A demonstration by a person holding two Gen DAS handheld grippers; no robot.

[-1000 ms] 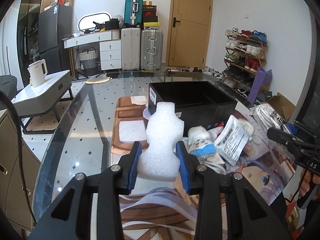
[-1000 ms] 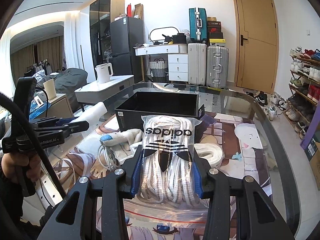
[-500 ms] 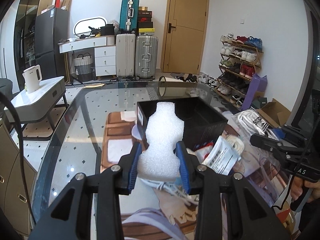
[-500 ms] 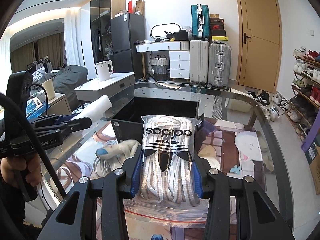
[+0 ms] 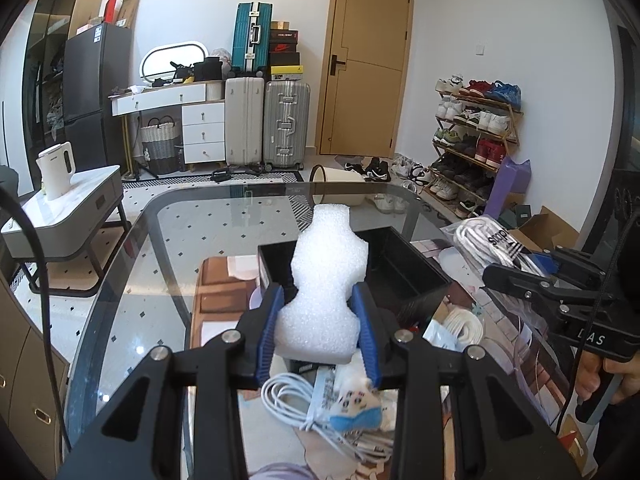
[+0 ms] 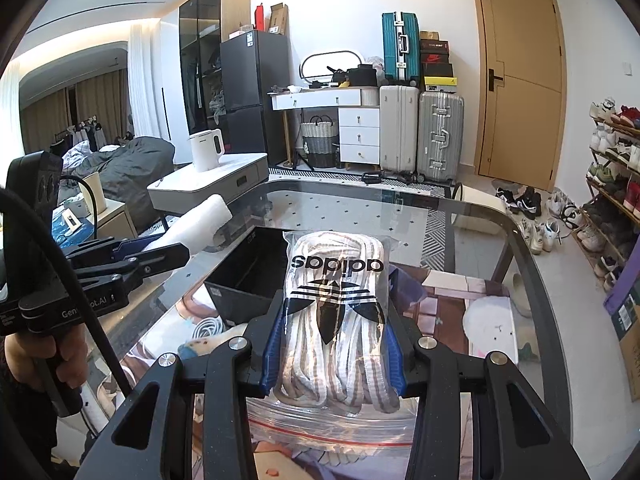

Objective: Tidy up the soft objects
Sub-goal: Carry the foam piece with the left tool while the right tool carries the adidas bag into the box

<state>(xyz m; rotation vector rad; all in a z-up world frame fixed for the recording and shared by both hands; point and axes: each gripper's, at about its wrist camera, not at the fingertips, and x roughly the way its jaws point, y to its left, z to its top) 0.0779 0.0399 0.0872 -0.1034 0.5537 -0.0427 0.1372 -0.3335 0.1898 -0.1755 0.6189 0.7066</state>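
Observation:
My left gripper (image 5: 319, 334) is shut on a white foam block (image 5: 325, 280) and holds it above the table, in front of the black bin (image 5: 404, 276). My right gripper (image 6: 334, 354) is shut on a clear bag of striped white laces (image 6: 335, 312) marked adidas, held above the table just right of the black bin (image 6: 244, 276). The left wrist view shows the right gripper with the bag (image 5: 496, 246) to the right of the bin. The right wrist view shows the left gripper with the foam (image 6: 200, 220) at the left.
Below the left gripper lie a white cable coil (image 5: 292, 400), a small plush with blue trim (image 5: 354, 408) and a rolled white band (image 5: 464, 326) on a printed mat (image 6: 448, 292). The glass table's edge (image 5: 120, 272) curves left and far.
Both grippers have risen with their loads. The foam now stands higher over the bin, and the bag of laces has moved up and closer to the bin.

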